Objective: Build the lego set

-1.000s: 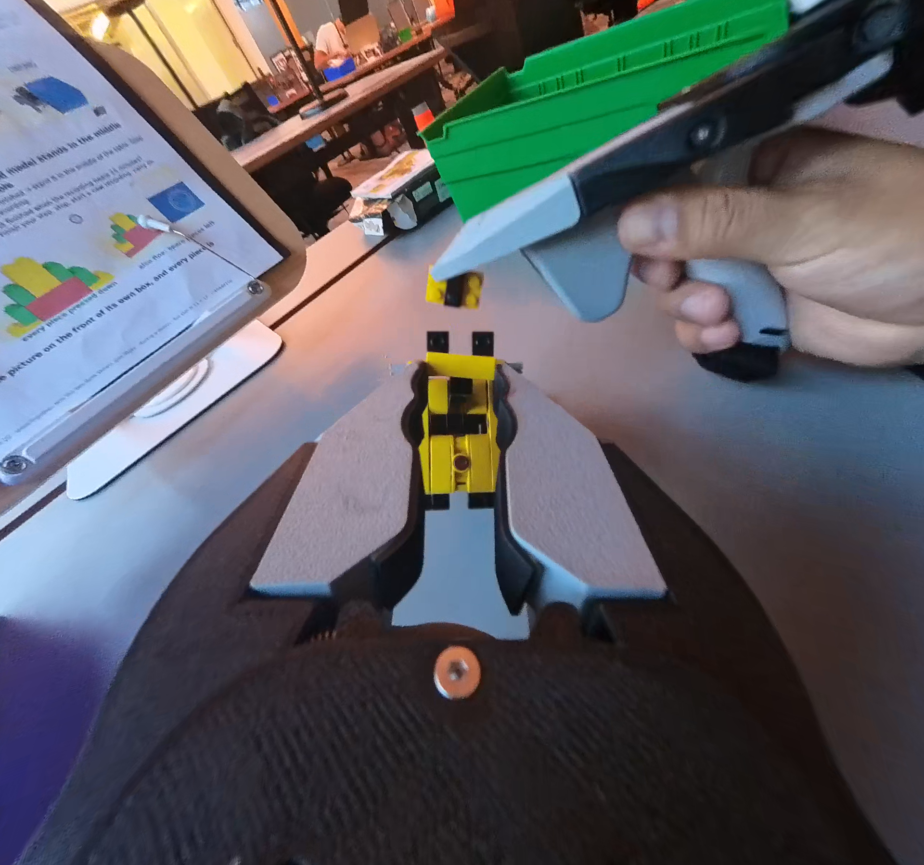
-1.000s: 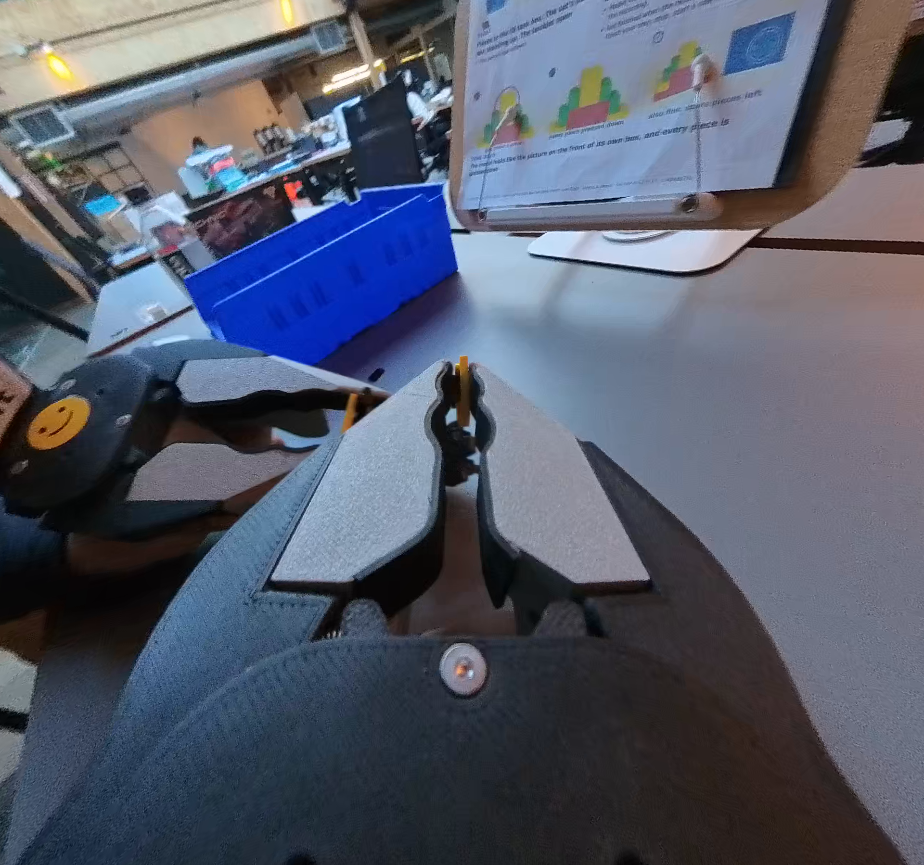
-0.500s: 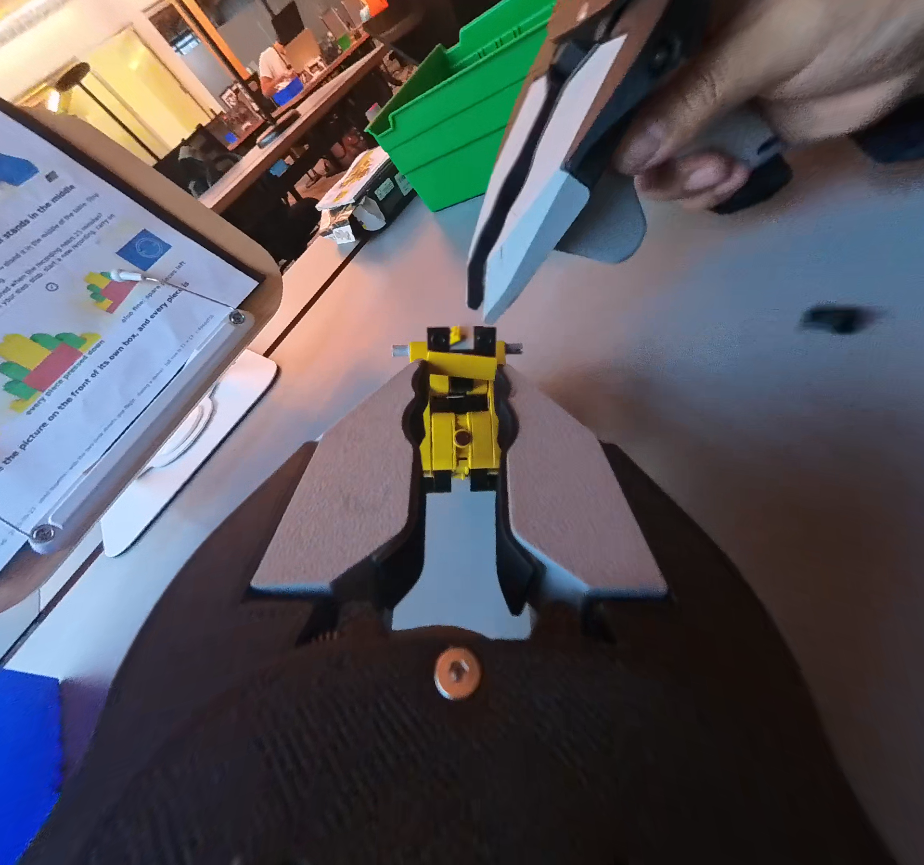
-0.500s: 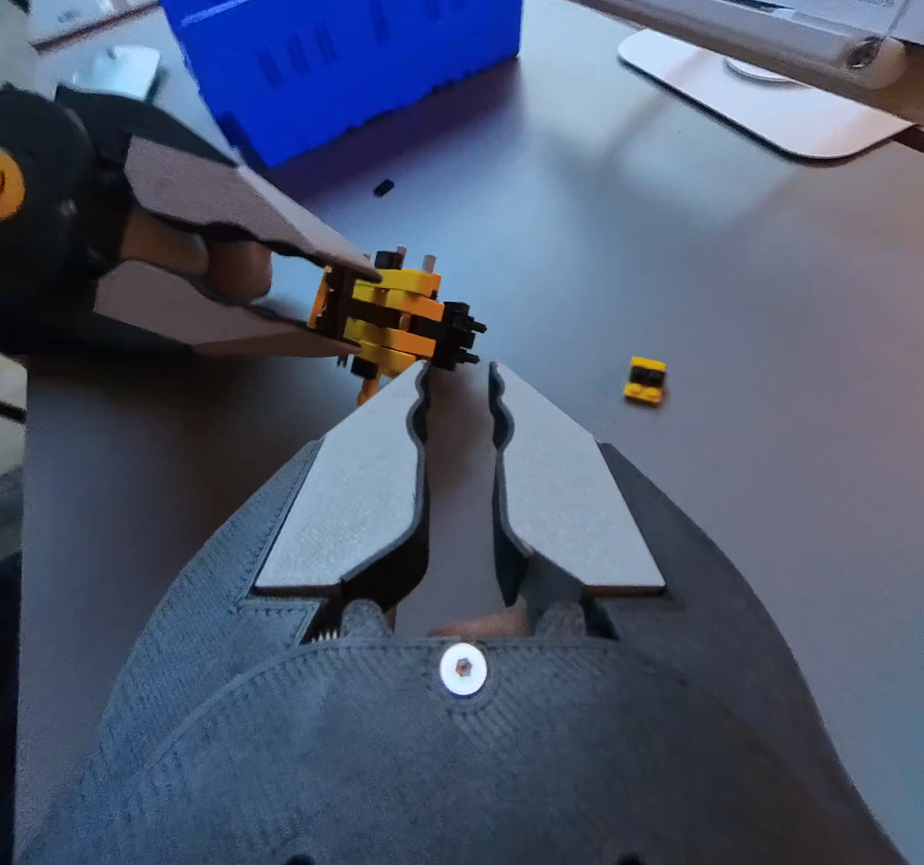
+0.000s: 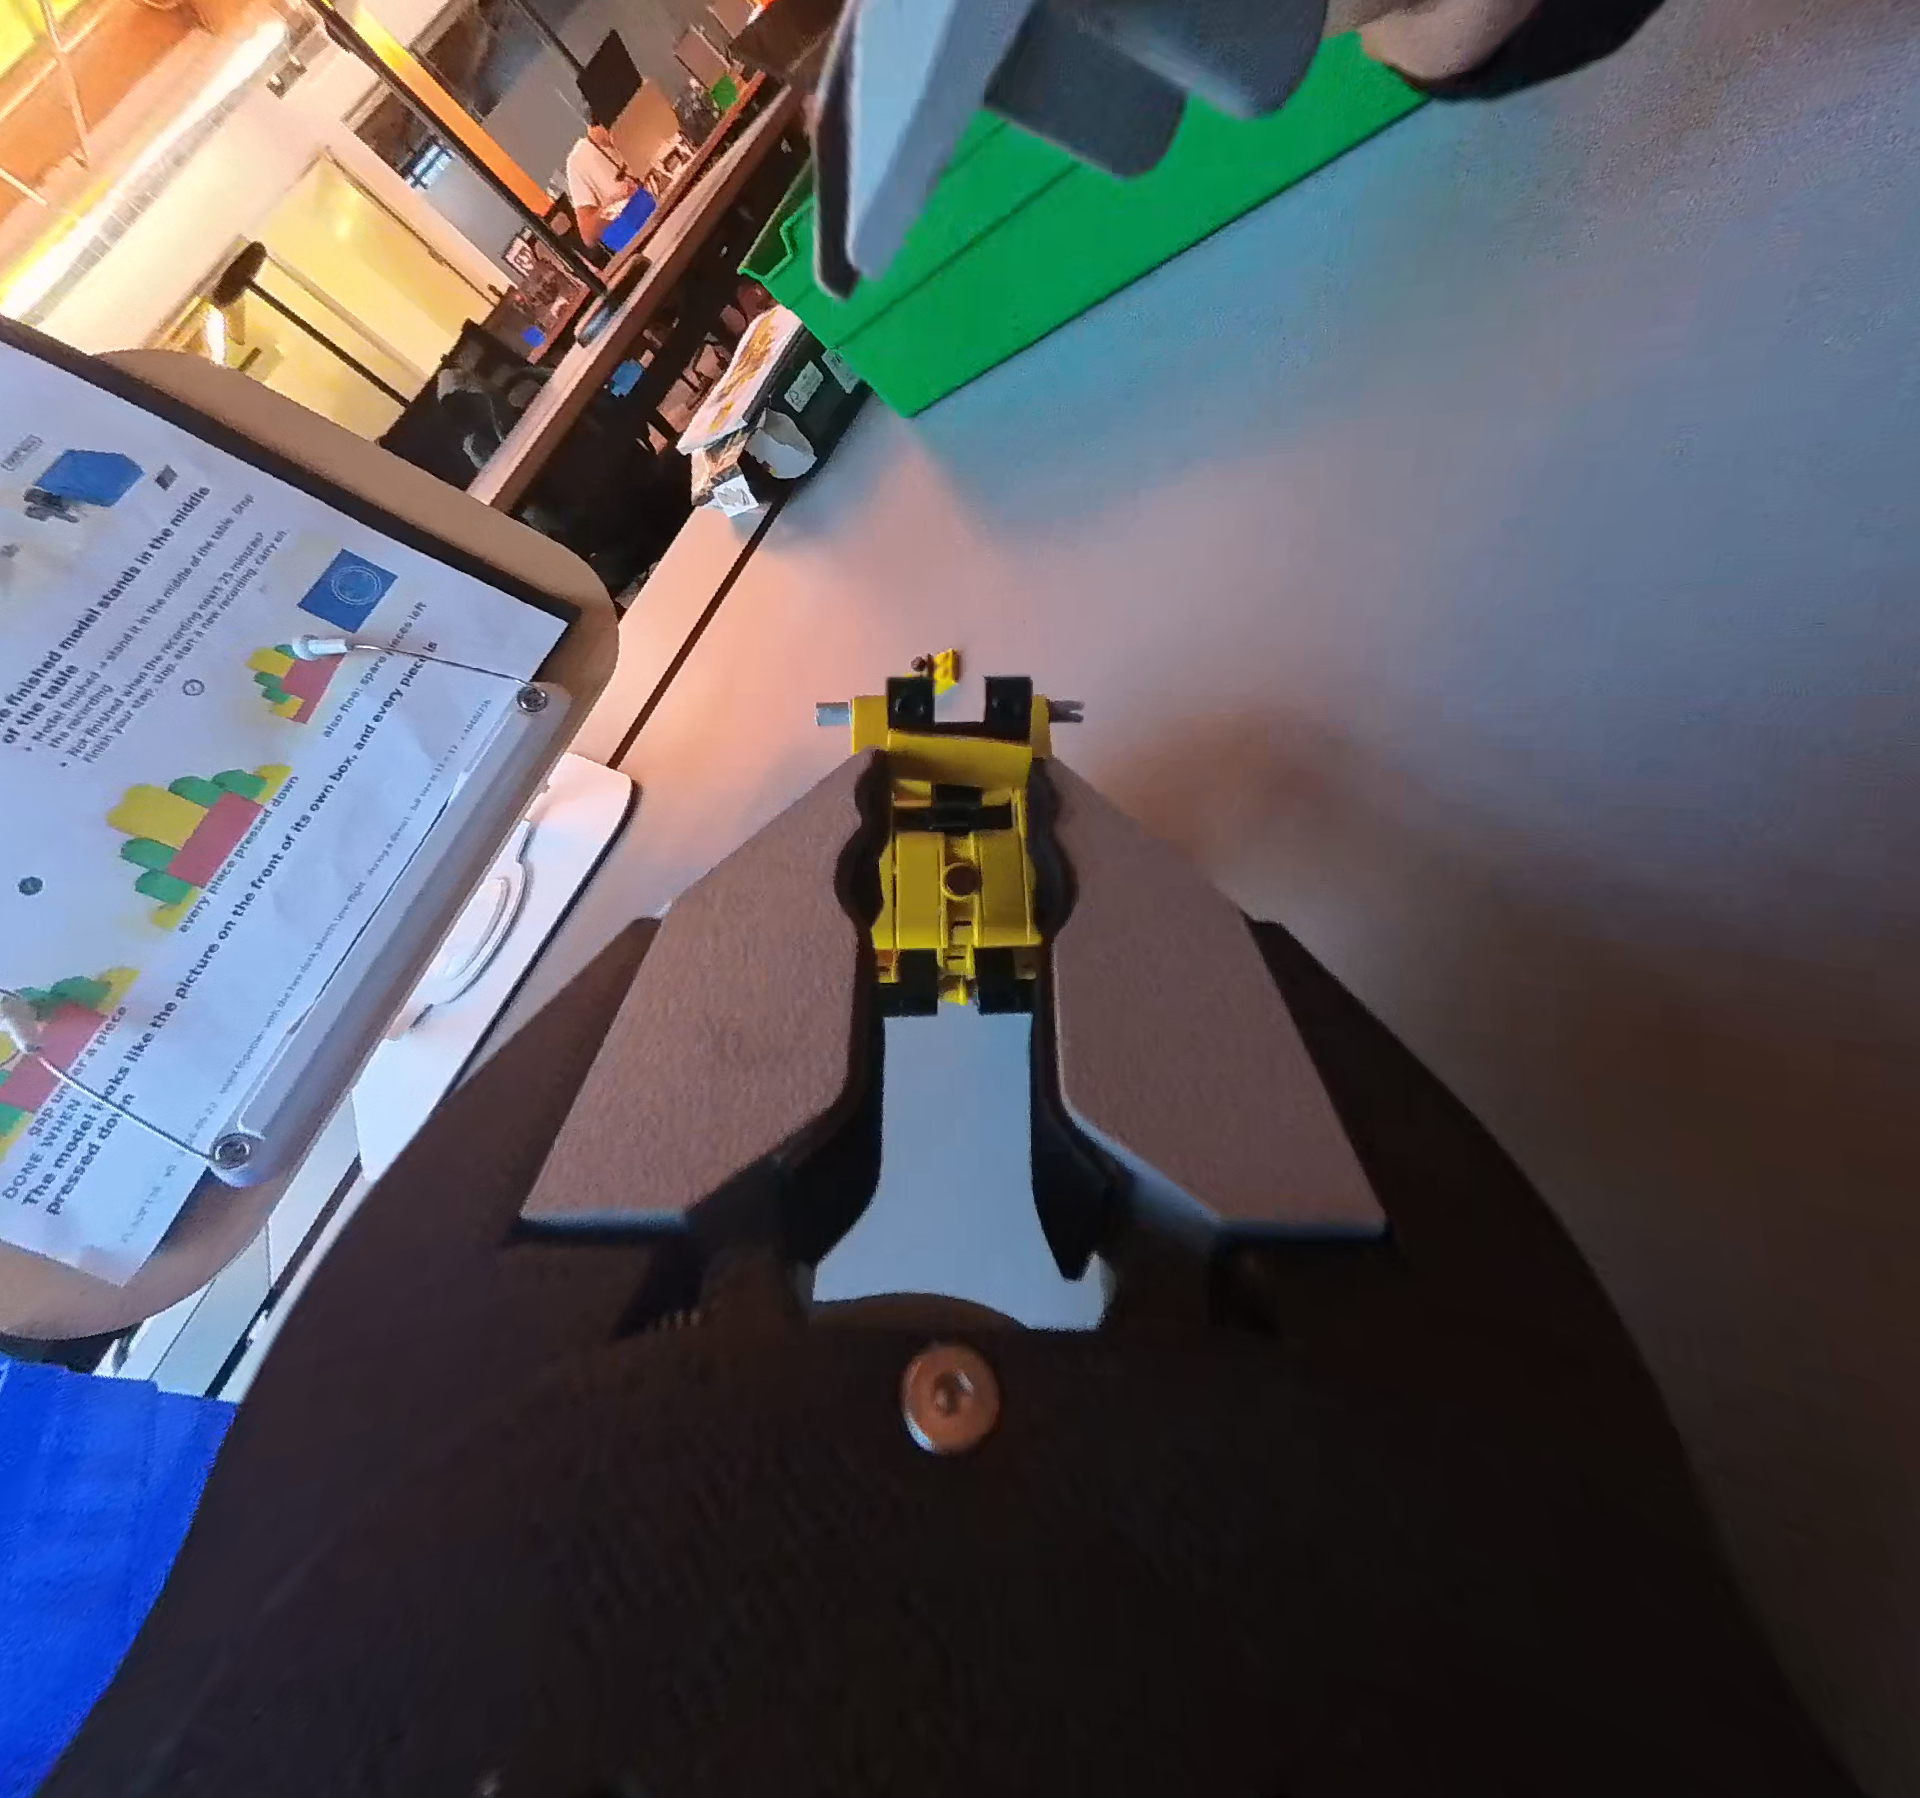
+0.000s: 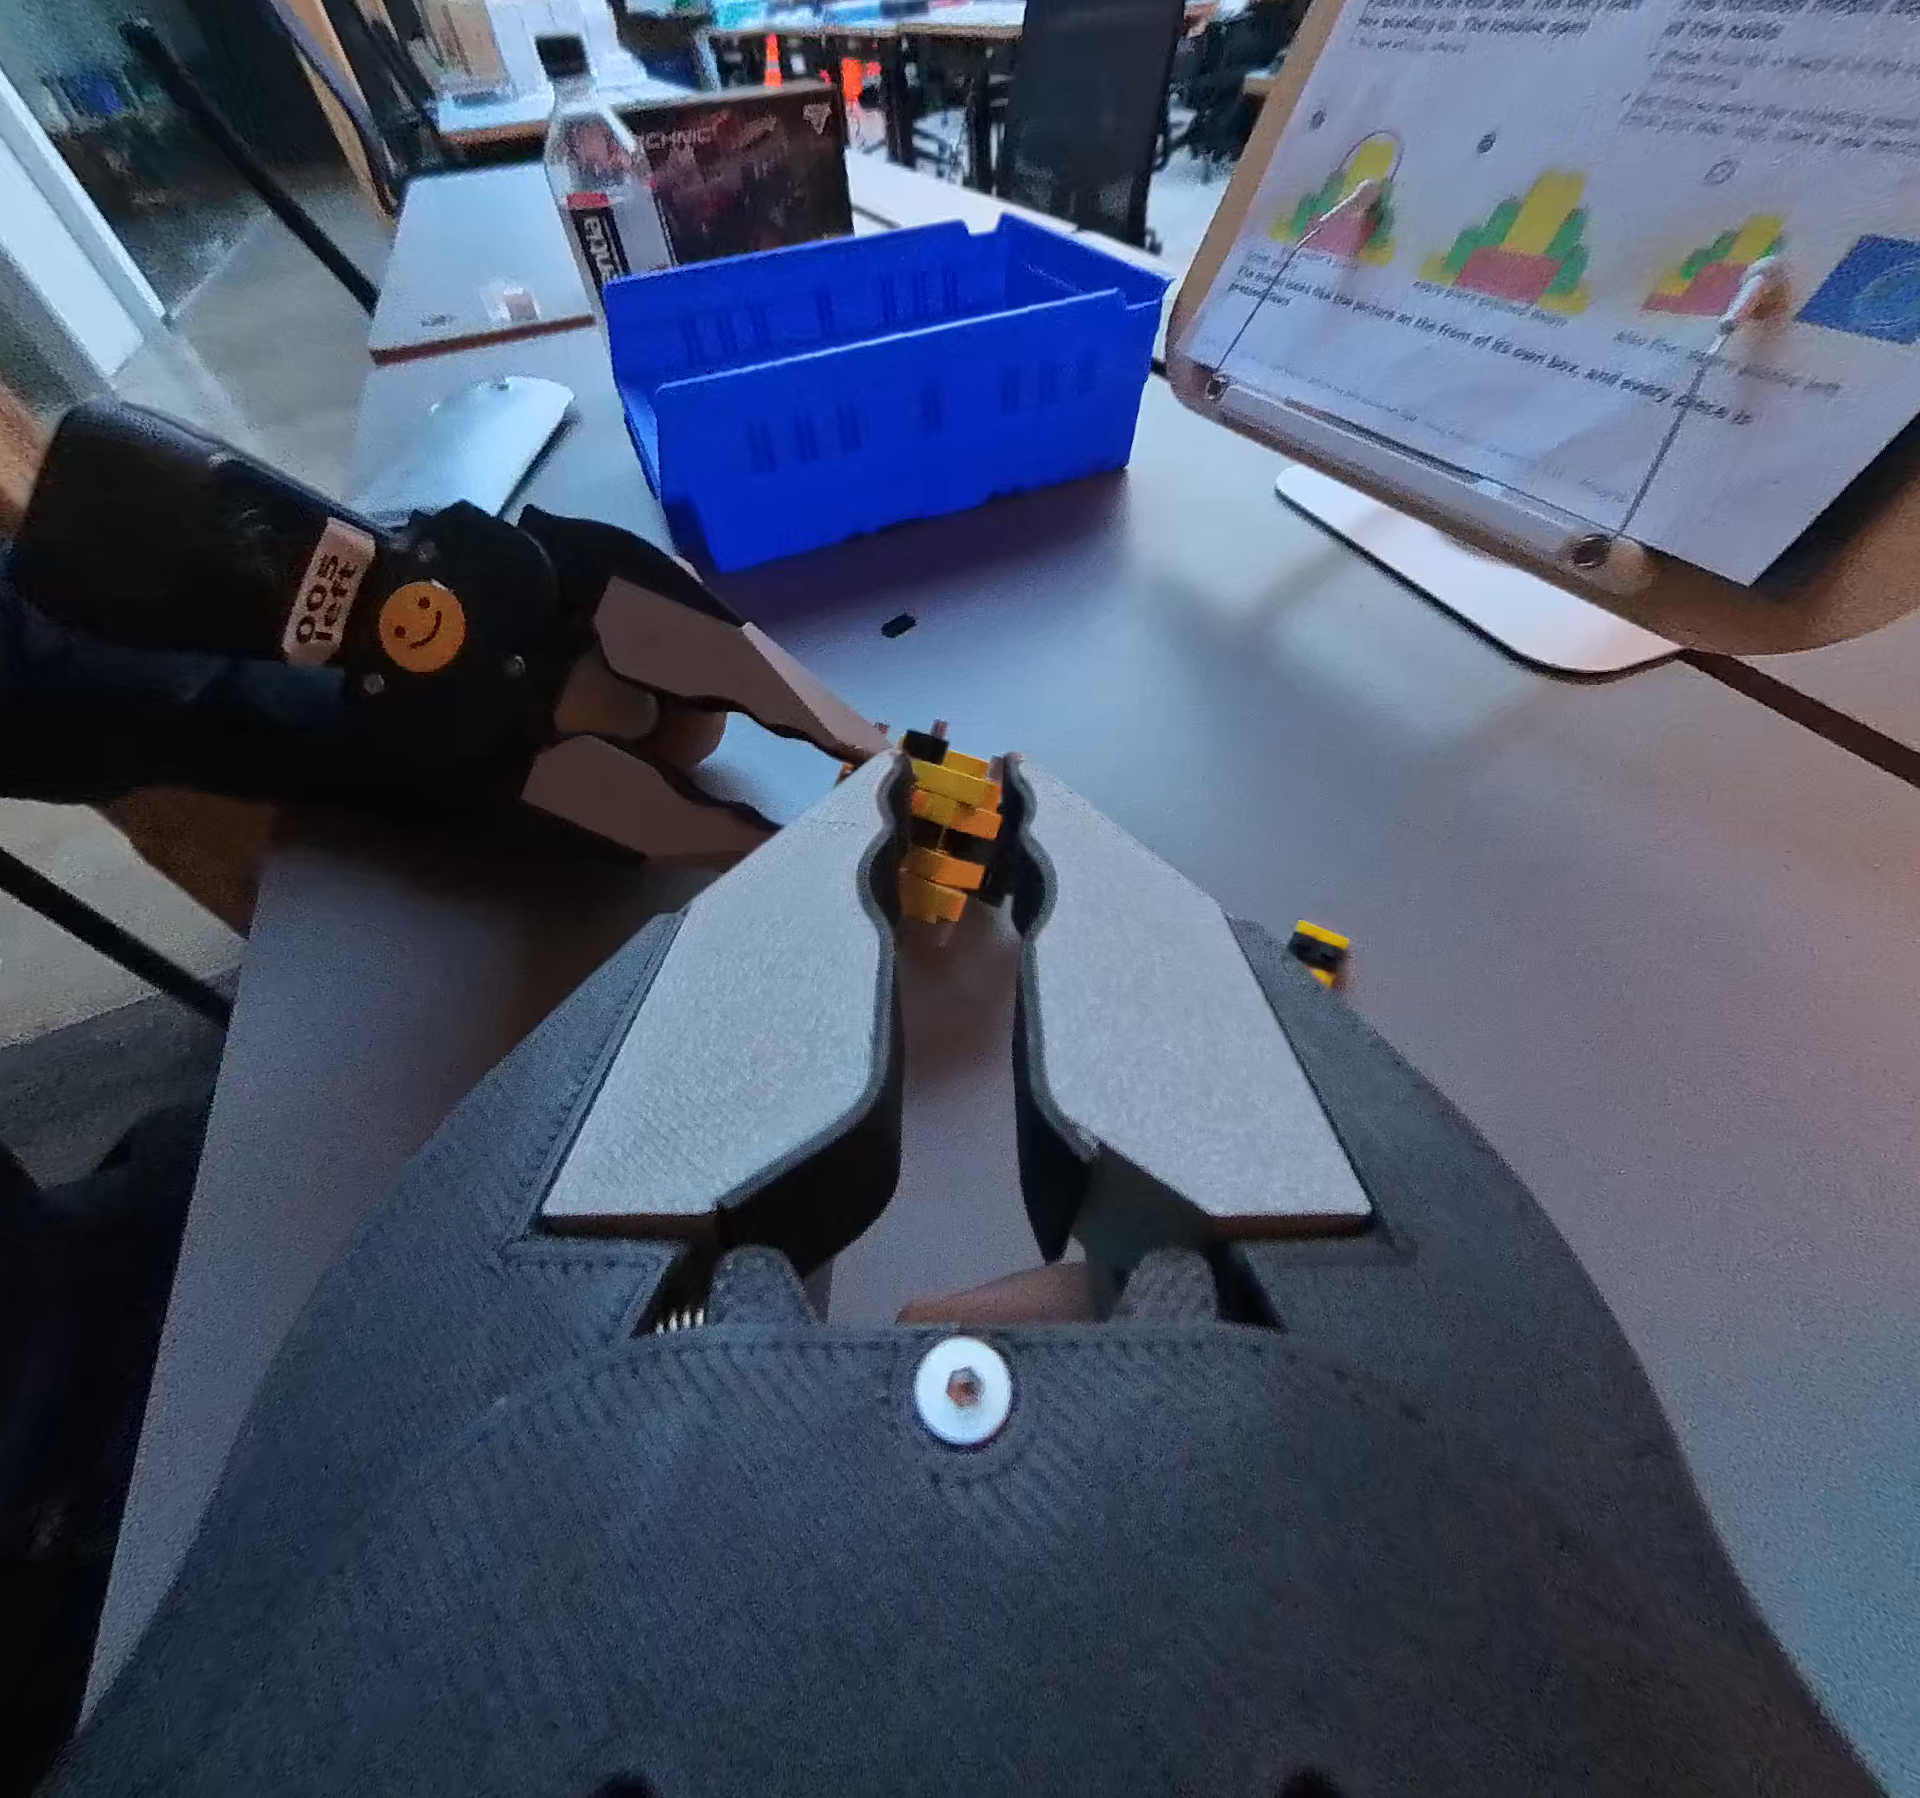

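Two grippers work above the middle of the grey desk [image 6: 1507, 969]. The left gripper [image 5: 956, 777] is clenched on the yellow-and-black lego model [image 5: 956, 875], which is held clear of the desktop. The right gripper [image 6: 951, 782] hangs just above and short of the model with its jaws parted and nothing between them. Bare desktop lies open toward the near edge and the right side. Along the far edge, from left to right, stand the blue bin [image 6: 883, 418], the instruction stand [image 6: 1558, 221] and the green bin [image 5: 1039, 294]. A small yellow-and-black piece [image 6: 1317, 953] lies loose near the right gripper. A tiny black piece [image 6: 899, 624] lies before the blue bin. A water bottle [image 6: 603, 190] and a dark box [image 6: 748, 174] stand behind that bin.
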A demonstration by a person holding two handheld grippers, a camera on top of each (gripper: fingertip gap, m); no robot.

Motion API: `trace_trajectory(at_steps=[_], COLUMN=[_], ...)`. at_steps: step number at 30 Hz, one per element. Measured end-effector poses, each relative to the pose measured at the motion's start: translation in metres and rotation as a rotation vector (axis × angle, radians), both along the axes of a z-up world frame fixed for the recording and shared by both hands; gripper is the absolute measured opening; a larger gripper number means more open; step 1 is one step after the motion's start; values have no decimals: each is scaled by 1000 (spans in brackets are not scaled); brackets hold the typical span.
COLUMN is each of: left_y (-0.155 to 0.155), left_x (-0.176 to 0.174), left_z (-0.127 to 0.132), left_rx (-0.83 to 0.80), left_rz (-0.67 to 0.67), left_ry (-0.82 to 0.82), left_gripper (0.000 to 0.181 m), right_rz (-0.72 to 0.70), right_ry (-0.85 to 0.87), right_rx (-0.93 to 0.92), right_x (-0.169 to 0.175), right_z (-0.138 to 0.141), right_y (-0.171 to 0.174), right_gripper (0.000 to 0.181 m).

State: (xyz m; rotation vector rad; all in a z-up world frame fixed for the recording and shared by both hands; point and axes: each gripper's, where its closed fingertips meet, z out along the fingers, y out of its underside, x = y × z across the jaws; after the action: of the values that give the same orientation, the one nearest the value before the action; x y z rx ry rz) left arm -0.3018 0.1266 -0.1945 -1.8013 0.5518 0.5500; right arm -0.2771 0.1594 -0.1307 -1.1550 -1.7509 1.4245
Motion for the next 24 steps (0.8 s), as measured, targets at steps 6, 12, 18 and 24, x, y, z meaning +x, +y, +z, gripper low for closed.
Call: trace_trajectory(at_steps=[6,12,18,24], left_y=[1,0,4,4], left_x=[-3,-6,4,10], left_z=[-8,-11,-15,-14], left_rx=[-27,-41,-46,-22], left_rz=[6,14,-29,-56], left_ry=[9,33,78,138], left_gripper=[23,23,23,23], right_rz=[-25,-30,-42,79], right_ry=[34,77,21,-142], right_rx=[61,176,164,8], right_x=[-3,20,42,6], right_z=[-4,-2,-27,-47], right_y=[3,-2,3,-39], right_gripper=[17,23,29,29])
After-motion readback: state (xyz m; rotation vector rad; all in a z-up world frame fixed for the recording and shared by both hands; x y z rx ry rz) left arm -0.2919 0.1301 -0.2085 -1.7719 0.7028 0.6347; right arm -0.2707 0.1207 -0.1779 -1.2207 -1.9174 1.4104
